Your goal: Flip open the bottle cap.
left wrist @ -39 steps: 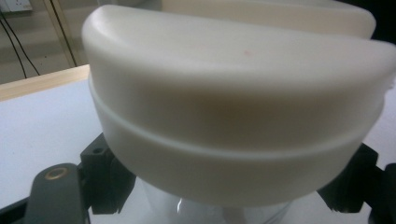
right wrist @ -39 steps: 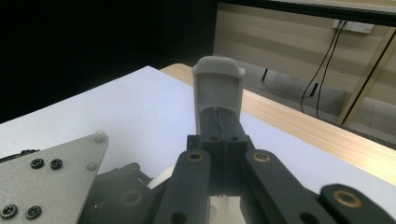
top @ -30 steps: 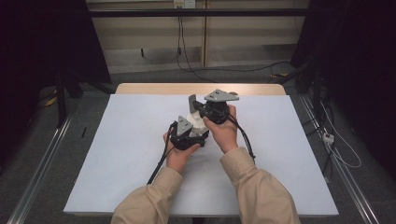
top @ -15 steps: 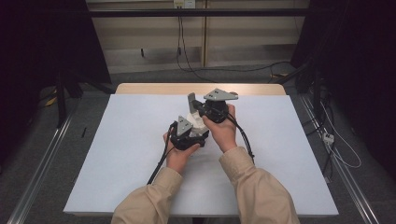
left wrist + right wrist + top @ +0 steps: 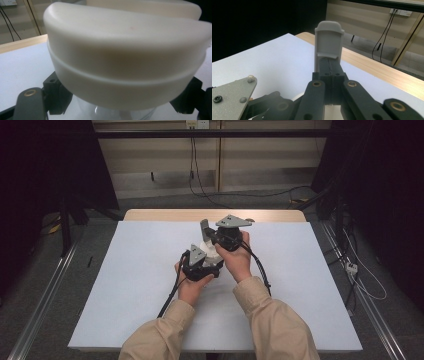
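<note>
- Left gripper [image 5: 204, 254], frame centre: jaws clamped on a smooth, matte cream lid [image 5: 125, 62], rounded, with a raised seam.
- Right gripper [image 5: 206, 231], just above: jaws pressed together, nothing between.
- Table [image 5: 125, 285]: flat pale sheet, wooden far edge.

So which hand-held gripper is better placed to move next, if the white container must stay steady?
Right, probably: the right hand-held gripper is shut on a grey piece, raised free; the left hand-held gripper holds the white container lower, near the table.
</note>
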Available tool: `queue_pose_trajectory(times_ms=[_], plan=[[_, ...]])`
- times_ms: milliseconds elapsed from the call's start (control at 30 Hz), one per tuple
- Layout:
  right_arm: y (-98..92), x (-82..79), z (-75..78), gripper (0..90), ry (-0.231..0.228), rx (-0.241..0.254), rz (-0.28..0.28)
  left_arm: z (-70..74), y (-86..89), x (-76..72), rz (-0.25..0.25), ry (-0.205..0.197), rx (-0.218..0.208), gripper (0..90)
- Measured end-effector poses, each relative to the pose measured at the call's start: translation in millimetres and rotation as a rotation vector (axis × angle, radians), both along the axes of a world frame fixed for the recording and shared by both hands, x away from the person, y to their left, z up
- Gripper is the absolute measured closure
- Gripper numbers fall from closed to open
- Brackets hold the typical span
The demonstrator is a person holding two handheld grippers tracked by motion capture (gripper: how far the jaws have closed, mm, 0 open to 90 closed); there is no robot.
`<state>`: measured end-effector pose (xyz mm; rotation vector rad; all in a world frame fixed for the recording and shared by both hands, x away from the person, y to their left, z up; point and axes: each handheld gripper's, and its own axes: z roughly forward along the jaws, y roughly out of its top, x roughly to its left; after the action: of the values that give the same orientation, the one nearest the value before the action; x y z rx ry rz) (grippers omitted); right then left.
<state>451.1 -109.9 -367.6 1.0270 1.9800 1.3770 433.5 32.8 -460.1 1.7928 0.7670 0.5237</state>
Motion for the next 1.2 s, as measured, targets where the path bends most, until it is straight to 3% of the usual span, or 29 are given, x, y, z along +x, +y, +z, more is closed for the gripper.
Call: queue_pose_trajectory(times_ms=[1200], plan=[[2.4, 11.5, -2.5, 90.0, 0.007, 0.005, -0.006, 0.0, -1.0, 0.1, 0.004, 0.003, 0.004, 18.9]])
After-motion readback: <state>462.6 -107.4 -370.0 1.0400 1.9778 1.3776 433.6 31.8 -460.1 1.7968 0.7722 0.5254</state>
